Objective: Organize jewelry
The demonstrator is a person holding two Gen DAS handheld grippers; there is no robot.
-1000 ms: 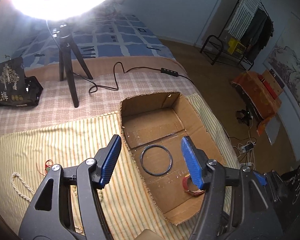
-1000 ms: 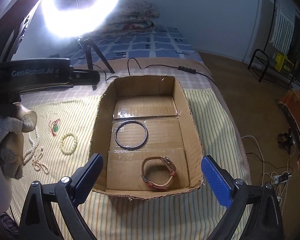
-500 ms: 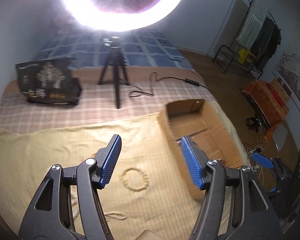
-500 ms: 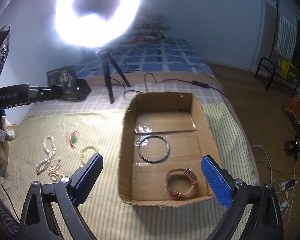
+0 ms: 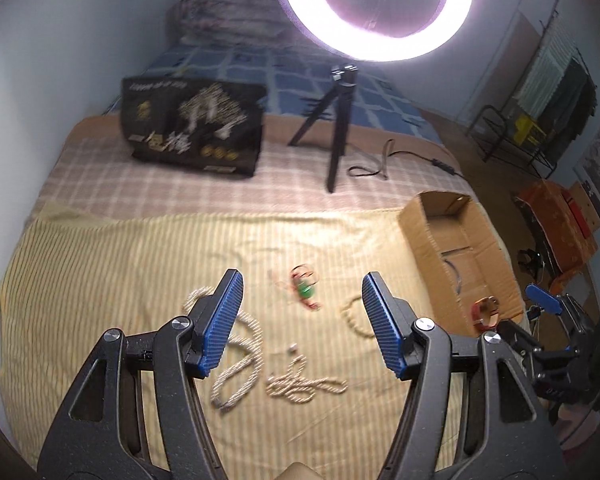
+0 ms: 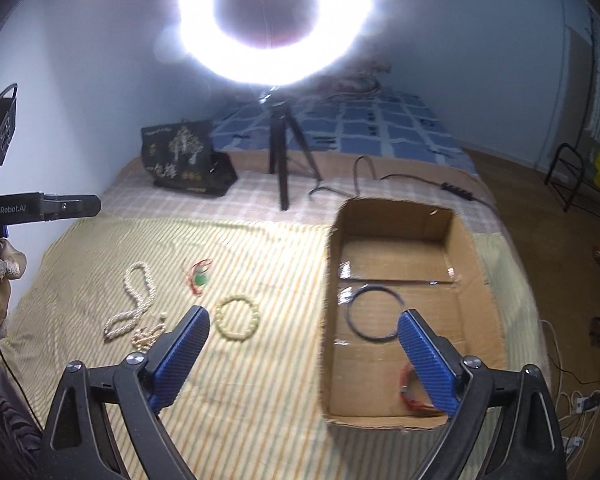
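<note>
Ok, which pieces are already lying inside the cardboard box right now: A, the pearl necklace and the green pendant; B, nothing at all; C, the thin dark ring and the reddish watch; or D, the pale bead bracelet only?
C: the right wrist view shows the thin dark ring and the reddish watch on the floor of the cardboard box.

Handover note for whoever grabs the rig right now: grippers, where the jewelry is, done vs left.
Left gripper: open, empty, over the loose pieces on the striped cloth.
Right gripper: empty, fingers closing slightly, nothing between them.
Done: black ring and red-strap watch lie in the cardboard box.
Left on the cloth: pearl necklace, small bead strand, green pendant on red cord, cream bead bracelet.
</note>
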